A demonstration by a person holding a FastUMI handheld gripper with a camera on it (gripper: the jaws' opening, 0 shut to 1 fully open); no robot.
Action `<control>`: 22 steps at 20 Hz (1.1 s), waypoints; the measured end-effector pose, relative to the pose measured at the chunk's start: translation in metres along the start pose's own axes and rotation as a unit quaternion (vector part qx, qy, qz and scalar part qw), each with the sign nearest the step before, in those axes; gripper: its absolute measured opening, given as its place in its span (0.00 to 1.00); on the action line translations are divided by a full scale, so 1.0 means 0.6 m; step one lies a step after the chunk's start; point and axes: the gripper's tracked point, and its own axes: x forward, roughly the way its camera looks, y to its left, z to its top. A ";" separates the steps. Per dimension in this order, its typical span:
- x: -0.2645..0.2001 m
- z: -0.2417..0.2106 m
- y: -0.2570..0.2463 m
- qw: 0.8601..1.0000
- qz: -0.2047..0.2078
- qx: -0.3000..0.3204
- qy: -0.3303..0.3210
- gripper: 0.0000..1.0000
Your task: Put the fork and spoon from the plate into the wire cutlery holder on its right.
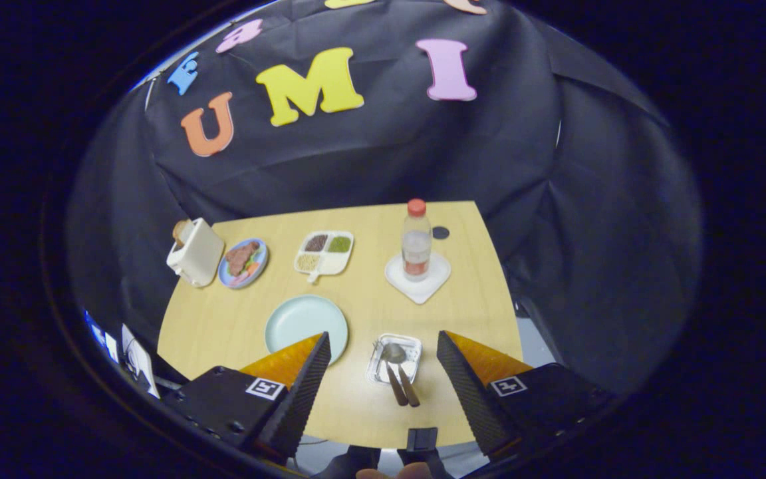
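Observation:
A pale green plate [304,320] lies bare on the wooden table, partly behind my left finger. To its right the wire cutlery holder [394,358] holds a spoon [393,354] and a fork [379,348], their brown handles [401,389] sticking out toward me. My gripper [383,356] hovers well above the table, open wide, with the holder seen between its fingers and nothing held.
Farther back stand a water bottle [416,243] on a white coaster [418,276], a divided white dish of grains [324,252], a blue plate of food [243,262] and a cream toaster [195,253]. A dark disc [441,233] lies near the bottle.

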 end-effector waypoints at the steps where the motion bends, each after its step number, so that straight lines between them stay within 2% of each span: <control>1: -0.015 0.025 0.006 0.999 0.003 -0.005 -0.032 0.96; 4: -0.064 0.085 0.036 0.993 0.019 -0.010 -0.118 0.96; 7: -0.109 0.133 0.062 0.980 0.021 -0.030 -0.193 0.96; 10: -0.139 0.156 0.099 0.968 0.037 -0.034 -0.244 0.96; 14: -0.157 0.163 0.114 0.957 0.027 -0.007 -0.288 0.96; 22: -0.170 0.143 0.173 0.953 0.015 0.009 -0.301 0.96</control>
